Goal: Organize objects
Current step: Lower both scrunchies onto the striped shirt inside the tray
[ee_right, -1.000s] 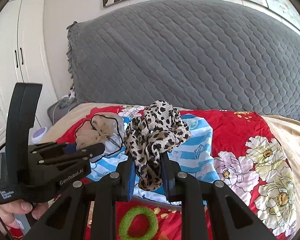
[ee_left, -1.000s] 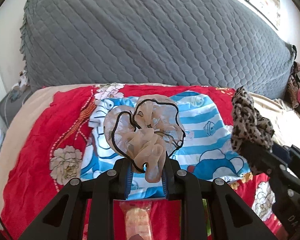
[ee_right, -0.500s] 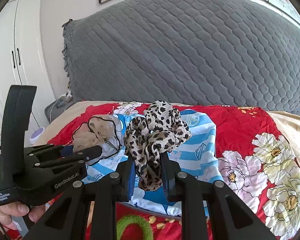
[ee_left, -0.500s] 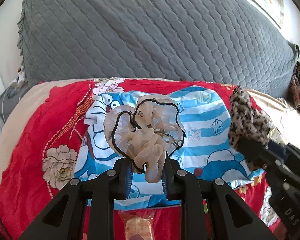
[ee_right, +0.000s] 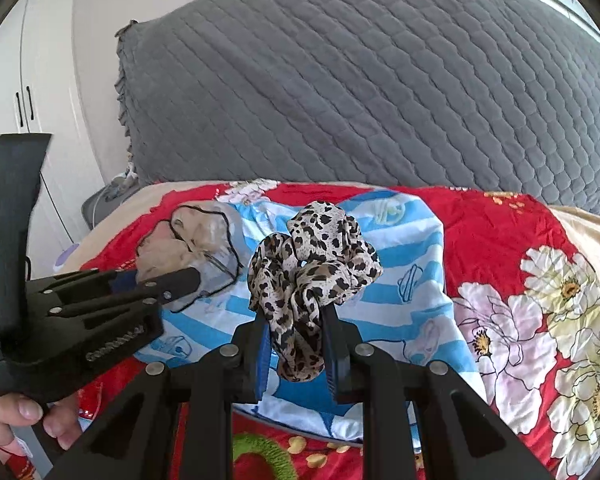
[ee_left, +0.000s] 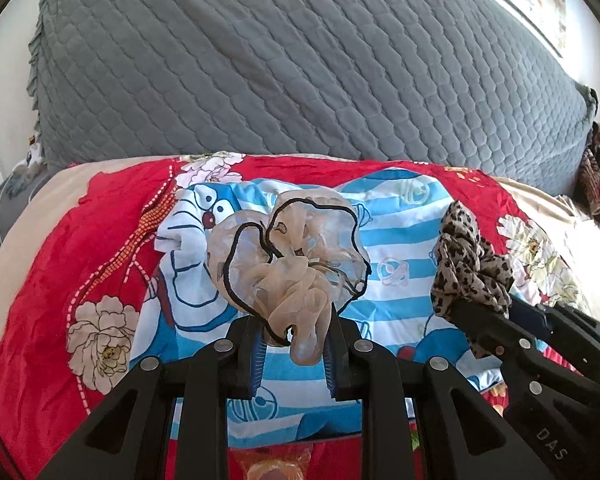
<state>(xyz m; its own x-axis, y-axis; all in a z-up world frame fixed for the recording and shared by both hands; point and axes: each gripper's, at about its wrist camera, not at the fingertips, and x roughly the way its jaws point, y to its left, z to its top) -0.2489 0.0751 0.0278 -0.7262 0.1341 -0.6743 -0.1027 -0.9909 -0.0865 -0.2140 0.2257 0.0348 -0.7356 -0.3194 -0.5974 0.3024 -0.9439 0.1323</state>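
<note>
Item one: your left gripper (ee_left: 292,344), jaws closed on a sheer beige scrunchie (ee_left: 288,264) with black edging. The scrunchie stands up out of the jaws in ruffled loops, one fold hanging down between the pads, held above the blue-striped cartoon cloth (ee_left: 396,240).

Item two: your right gripper (ee_right: 296,354), jaws closed on a leopard-print scrunchie (ee_right: 312,264). It bunches above the jaws, with a tail of fabric drooping between them, also over the cartoon cloth.

Item three: the cartoon cloth lies spread on a red floral bedspread (ee_left: 48,280) covering the bed; large cream and pink flowers show on the spread to your right.

Item four: a grey quilted headboard cover (ee_right: 380,92) rises behind the bed.

Item five: a green ring (ee_right: 260,454), partly hidden behind your right gripper's frame, lies on the bedspread at the near edge.

Item six: a clear packet with something orange inside (ee_left: 272,464), low in the left wrist view, mostly hidden.

Item seven: your left hand (ee_right: 16,420), fingers wrapped round the left gripper's handle, seen from the right wrist view.

Item eight: white cupboard doors (ee_right: 24,80) with dark handles, left of the bed.
</note>
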